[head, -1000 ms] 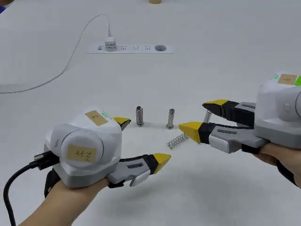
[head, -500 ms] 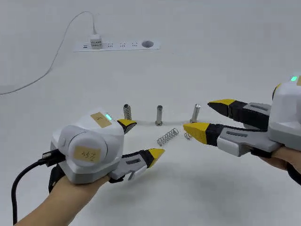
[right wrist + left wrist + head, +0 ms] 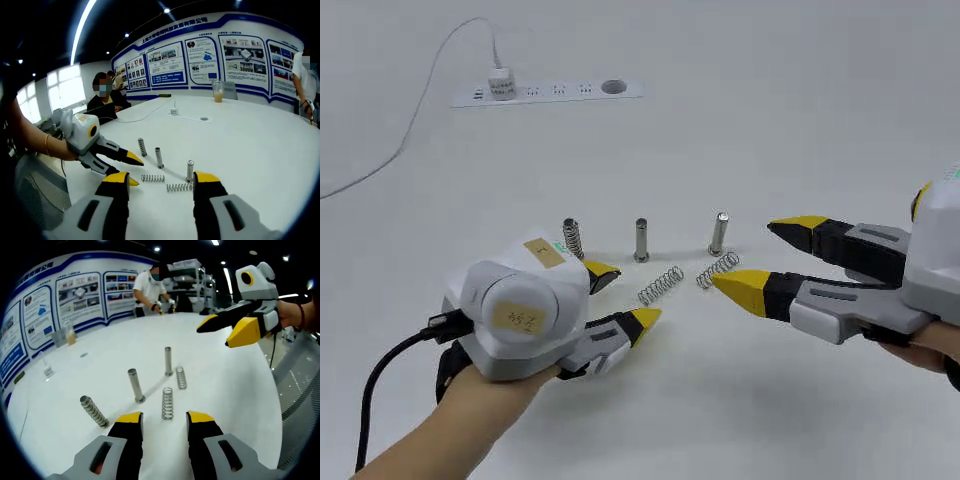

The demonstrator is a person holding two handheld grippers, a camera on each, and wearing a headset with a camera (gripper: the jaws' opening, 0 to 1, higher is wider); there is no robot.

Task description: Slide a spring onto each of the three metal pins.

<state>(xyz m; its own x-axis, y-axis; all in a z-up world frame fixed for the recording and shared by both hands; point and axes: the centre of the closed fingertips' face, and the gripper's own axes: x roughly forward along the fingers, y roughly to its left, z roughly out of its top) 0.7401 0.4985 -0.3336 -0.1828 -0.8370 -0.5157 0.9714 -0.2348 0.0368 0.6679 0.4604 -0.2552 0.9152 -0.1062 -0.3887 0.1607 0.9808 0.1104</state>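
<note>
Left gripper (image 3: pixel 633 293) is wide open and empty; right gripper (image 3: pixel 746 253) is wide open and empty too. Three pins stand upright in a row on the white table (image 3: pixel 800 120). Left pin (image 3: pixel 572 238) already wears a spring; middle pin (image 3: pixel 641 240) and right pin (image 3: pixel 719 233) are bare. Left loose spring (image 3: pixel 660 285) lies flat at 5 o'clock of the middle pin. Right loose spring (image 3: pixel 718 269) lies at 6 o'clock of the right pin, near its base.

The springs look light, thin-wired and squashy, likely to roll or flick out. Pinch gently across the coils near one end, leaving the bore free.

The left gripper view puts the left loose spring at 12 o'clock, just ahead of its jaws; the head view doesn't give that alignment. The head view adds a power strip (image 3: pixel 545 92) at 11 o'clock.
</note>
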